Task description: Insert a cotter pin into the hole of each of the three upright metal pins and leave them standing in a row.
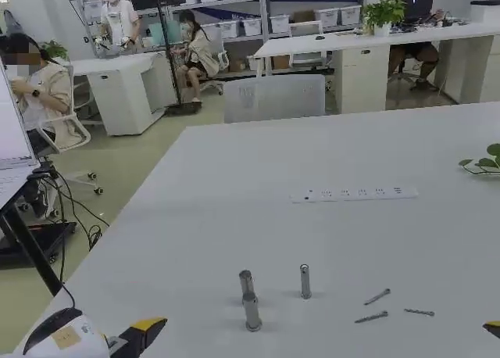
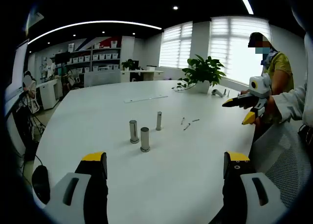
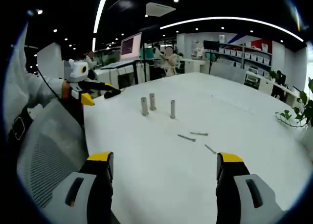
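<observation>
Three metal pins upright on white worktop [image 1: 234, 178]: front pin [image 1: 251, 311] and back pin [image 1: 246, 284] just beside each other, third pin [image 1: 305, 281] a little apart to their right. They form a loose cluster, not a straight row. Three cotter pins [image 1: 371, 317] lie flat on worktop right of the third pin, scattered, apart from the metal pins.

Left gripper [image 2: 165, 160]: jaws wide open, nothing between them, hovering at the near worktop edge, pointing toward the pins. In head view its yellow tip sits bottom left. Right gripper [image 3: 165, 160]: jaws wide open, empty, near the worktop edge on the cotter-pin side, well apart from them.

Power strip [image 1: 353, 194] lies farther back on the worktop. Plant [image 1: 484, 162] leaves at right edge.
</observation>
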Demonstrator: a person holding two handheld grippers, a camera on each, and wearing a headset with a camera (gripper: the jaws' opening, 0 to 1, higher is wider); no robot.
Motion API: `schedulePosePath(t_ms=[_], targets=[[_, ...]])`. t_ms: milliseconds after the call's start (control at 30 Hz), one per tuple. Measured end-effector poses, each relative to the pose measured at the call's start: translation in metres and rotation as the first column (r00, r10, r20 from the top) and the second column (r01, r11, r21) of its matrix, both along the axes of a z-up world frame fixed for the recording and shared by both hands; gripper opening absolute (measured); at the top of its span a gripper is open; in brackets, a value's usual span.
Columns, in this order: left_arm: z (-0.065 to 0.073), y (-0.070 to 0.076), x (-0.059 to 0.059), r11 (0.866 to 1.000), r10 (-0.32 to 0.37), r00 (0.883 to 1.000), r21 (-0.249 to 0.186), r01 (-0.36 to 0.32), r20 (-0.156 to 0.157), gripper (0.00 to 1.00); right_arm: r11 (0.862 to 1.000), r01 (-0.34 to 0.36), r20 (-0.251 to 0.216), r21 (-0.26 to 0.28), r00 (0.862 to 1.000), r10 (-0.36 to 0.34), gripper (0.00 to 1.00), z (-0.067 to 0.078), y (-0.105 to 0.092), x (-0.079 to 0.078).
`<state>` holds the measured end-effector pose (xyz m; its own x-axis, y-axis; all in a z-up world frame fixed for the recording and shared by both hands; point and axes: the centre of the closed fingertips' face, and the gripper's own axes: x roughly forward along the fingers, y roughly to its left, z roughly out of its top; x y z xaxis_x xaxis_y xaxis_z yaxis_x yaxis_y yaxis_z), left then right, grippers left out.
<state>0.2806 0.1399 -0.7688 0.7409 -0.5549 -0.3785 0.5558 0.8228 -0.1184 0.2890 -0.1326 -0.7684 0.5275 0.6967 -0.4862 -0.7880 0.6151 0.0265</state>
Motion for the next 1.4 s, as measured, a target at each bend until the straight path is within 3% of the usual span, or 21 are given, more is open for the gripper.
schedulePosePath(t_ms=[767,1033,1400], targets=[[-0.004,0.002,-0.001,1.000,-0.015,1.000,0.010,0.015,-0.004,0.99,1.000,0.004,-0.001,0.000,1.000,-0.004,0.88,0.001,-0.002,-0.002],[-0.010,0.003,0.008,0.999,-0.038,0.999,0.027,0.038,-0.007,0.98,1.000,0.008,-0.010,-0.002,1.000,-0.008,0.88,-0.001,-0.002,-0.002],[-0.021,-0.002,0.024,0.993,-0.093,0.996,0.067,0.093,-0.010,0.87,1.000,0.006,-0.023,-0.011,1.000,-0.006,0.88,-0.005,-0.001,0.001]])
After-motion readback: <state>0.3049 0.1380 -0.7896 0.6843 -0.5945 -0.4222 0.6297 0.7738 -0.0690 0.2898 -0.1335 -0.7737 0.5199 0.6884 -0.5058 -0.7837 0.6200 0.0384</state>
